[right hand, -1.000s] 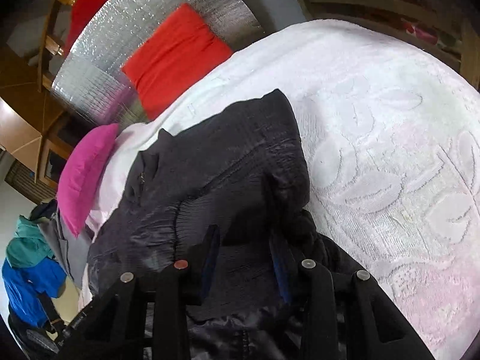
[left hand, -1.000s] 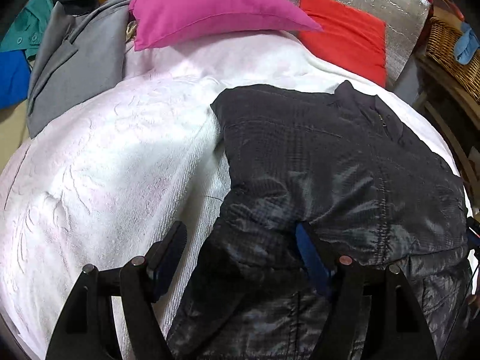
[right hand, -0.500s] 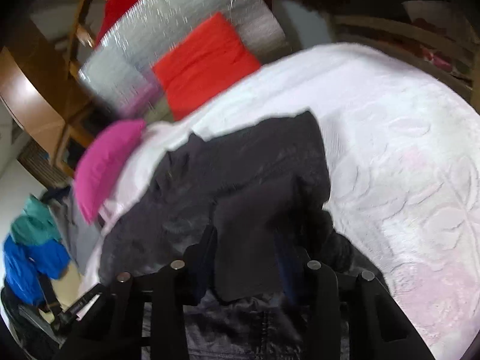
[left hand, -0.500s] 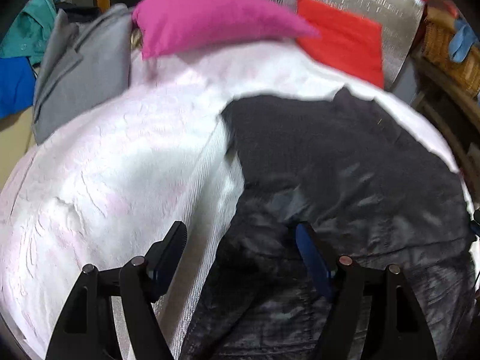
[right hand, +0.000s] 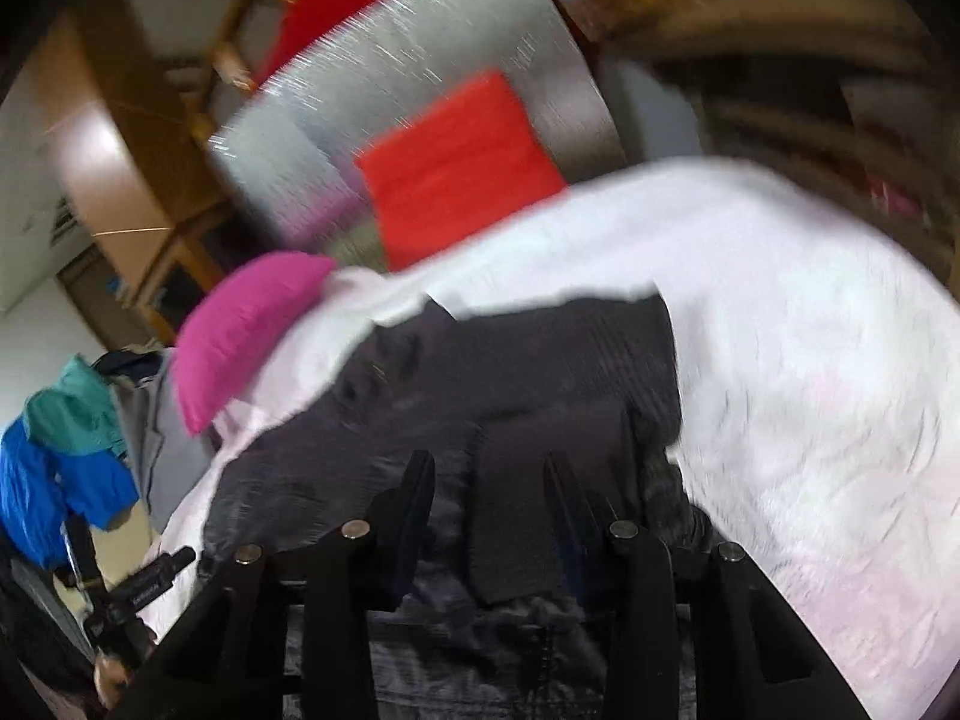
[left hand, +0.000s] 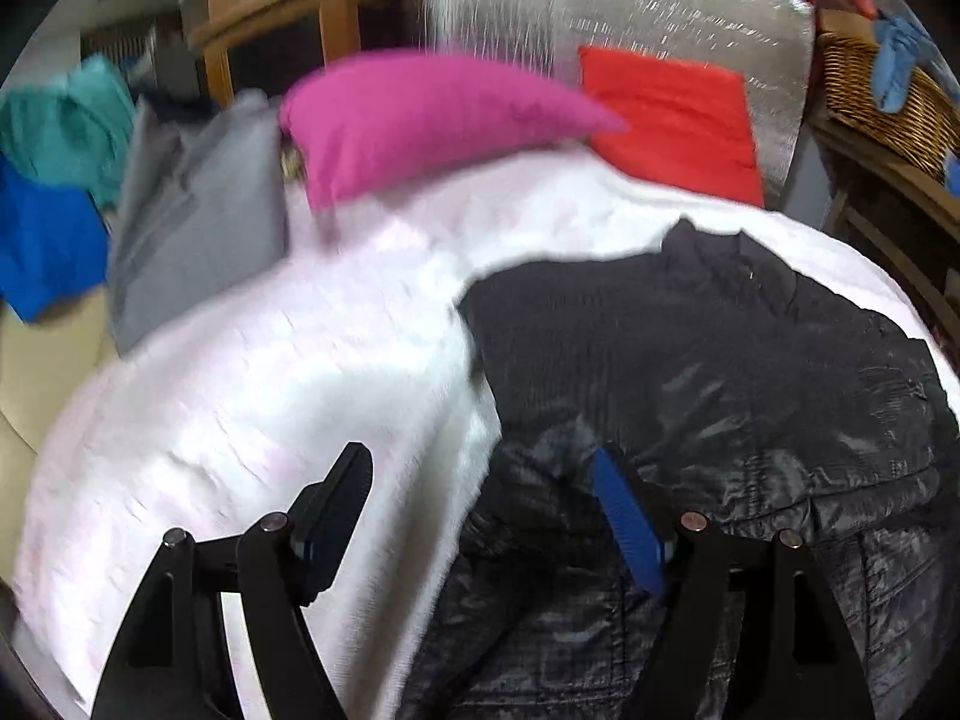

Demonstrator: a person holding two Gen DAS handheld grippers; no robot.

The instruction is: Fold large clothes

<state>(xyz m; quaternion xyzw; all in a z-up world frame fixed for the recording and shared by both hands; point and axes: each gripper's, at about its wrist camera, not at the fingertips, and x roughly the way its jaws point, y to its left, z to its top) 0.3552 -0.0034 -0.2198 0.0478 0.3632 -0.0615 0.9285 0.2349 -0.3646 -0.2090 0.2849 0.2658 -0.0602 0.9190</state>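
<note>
A black quilted jacket point(left hand: 720, 396) lies partly folded on a white bedspread point(left hand: 252, 396). It also shows in the right wrist view point(right hand: 510, 372) on the same bedspread point(right hand: 810, 360). My left gripper point(left hand: 480, 492) is open, its jaws wide apart above the jacket's left edge, holding nothing. My right gripper point(right hand: 489, 492) is open above the jacket's lower part, with a dark fold of cloth seen between the jaws. I cannot tell whether the fingers touch the cloth. Both views are blurred.
A pink pillow point(left hand: 420, 114) and a red cushion point(left hand: 672, 120) lie at the head of the bed, against a silver panel point(left hand: 630, 12). A grey garment point(left hand: 192, 222) and blue and teal clothes point(left hand: 48, 192) lie at the left. A wicker basket point(left hand: 882, 102) stands at the right.
Both grippers have lifted and pulled back from the jacket, so the bed looks farther away and more of the room shows. The jacket lies as before.
</note>
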